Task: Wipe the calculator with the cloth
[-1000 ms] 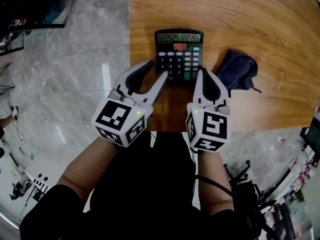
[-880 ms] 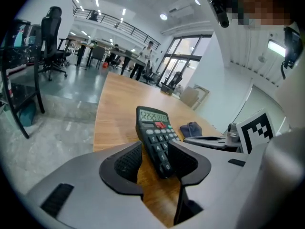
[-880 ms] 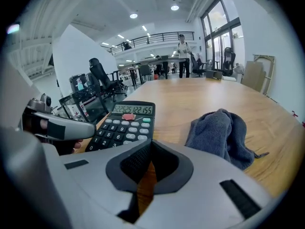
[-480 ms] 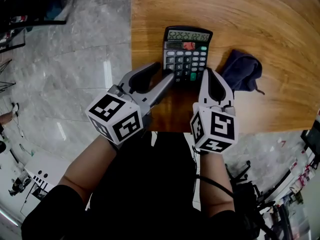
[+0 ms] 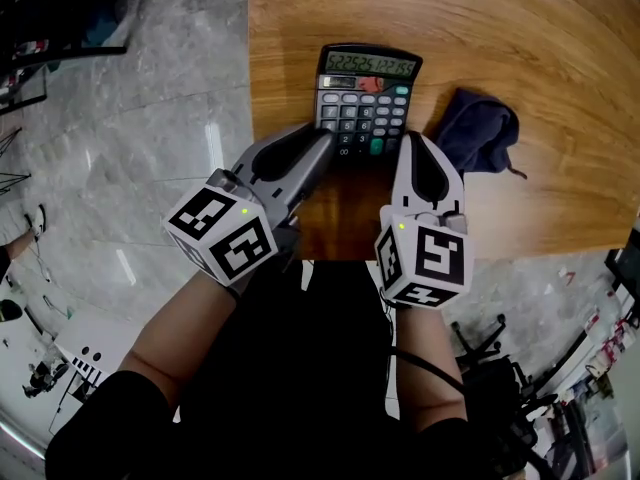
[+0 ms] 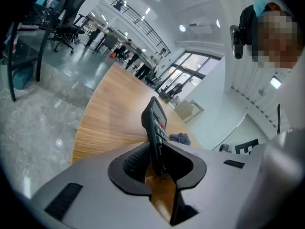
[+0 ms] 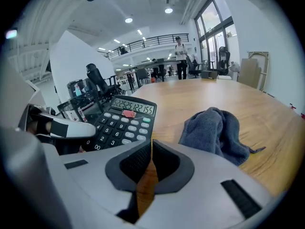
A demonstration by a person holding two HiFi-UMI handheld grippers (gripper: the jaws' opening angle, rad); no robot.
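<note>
Calculator clamped by the left fingers; cloth untouched.

The fingers of the left gripper (image 6: 155, 160), which have just been closing, are clamped on the near-left corner of the black, grey-keyed plastic calculator (image 5: 365, 93), seemingly to steady it for wiping. The fingers of the right gripper (image 5: 409, 143) are pressed together on nothing at its near-right corner. The calculator lies keys-up on the wooden surface (image 5: 560, 78), long axis running away from the person, display at the far end. The crumpled dark blue cloth (image 5: 478, 138) lies just right of it.

wooden table (image 5: 560, 88) carries a black calculator (image 5: 365, 93) near its edge, crumpled dark cloth (image 5: 478, 133) just beside.
</note>
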